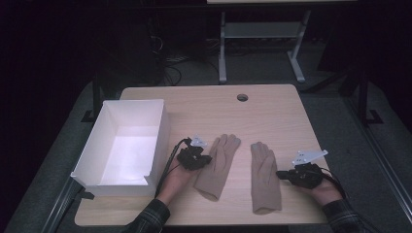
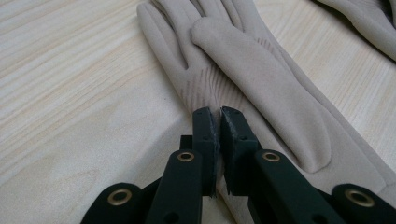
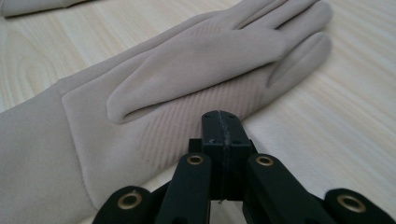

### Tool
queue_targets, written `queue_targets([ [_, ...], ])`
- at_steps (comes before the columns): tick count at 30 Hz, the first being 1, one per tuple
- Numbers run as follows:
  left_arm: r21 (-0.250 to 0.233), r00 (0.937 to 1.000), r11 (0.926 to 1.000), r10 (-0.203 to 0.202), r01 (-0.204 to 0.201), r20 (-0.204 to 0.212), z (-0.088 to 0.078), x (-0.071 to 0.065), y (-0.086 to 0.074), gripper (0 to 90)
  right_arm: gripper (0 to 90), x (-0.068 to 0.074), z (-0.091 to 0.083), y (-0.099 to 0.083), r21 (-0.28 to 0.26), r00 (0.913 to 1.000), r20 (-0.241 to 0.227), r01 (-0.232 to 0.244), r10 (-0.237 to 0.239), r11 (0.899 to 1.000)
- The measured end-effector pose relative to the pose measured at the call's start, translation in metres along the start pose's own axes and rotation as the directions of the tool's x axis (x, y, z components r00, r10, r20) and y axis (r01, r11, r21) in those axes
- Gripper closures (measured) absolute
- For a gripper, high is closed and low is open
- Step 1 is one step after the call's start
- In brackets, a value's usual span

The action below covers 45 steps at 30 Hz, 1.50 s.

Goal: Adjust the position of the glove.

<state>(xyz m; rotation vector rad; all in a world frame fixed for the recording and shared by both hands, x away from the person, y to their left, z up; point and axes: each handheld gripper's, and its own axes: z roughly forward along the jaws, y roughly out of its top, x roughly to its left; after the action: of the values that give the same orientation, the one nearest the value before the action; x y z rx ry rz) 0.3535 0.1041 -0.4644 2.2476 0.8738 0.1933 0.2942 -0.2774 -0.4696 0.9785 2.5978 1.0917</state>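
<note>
Overhead, a white box (image 1: 121, 145) flanks two gloves; closer, both tools sit pressed together, gripping nothing.

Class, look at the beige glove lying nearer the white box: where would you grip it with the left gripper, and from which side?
Probably the outer edge of the left glove, at the palm below the little finger, approached from the box side. It lies flat with the thumb folded across the palm, so that thin free edge suits the left gripper, whose jaws are nearly closed.
</note>
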Motion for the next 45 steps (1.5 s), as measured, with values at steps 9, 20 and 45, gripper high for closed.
queue_targets([
  [9,0.0,1.0,1.0,-0.002,0.002,0.003,0.0,0.001,0.0,84.5,89.8,0.004,0.008,0.006,-0.01,0.9995,-0.031,-0.01,0.01,1.0],
  [20,-0.003,0.9997,0.9998,-0.019,0.019,0.014,0.0,0.002,0.0,84.6,89.8,0.016,0.023,0.023,-0.014,0.9985,-0.05,0.023,-0.024,1.0],
  [45,-0.047,0.9918,0.9965,-0.063,0.069,0.111,-0.011,-0.003,0.004,86.2,89.9,0.031,0.035,0.033,-0.028,0.9931,-0.095,0.066,-0.068,0.997],
])
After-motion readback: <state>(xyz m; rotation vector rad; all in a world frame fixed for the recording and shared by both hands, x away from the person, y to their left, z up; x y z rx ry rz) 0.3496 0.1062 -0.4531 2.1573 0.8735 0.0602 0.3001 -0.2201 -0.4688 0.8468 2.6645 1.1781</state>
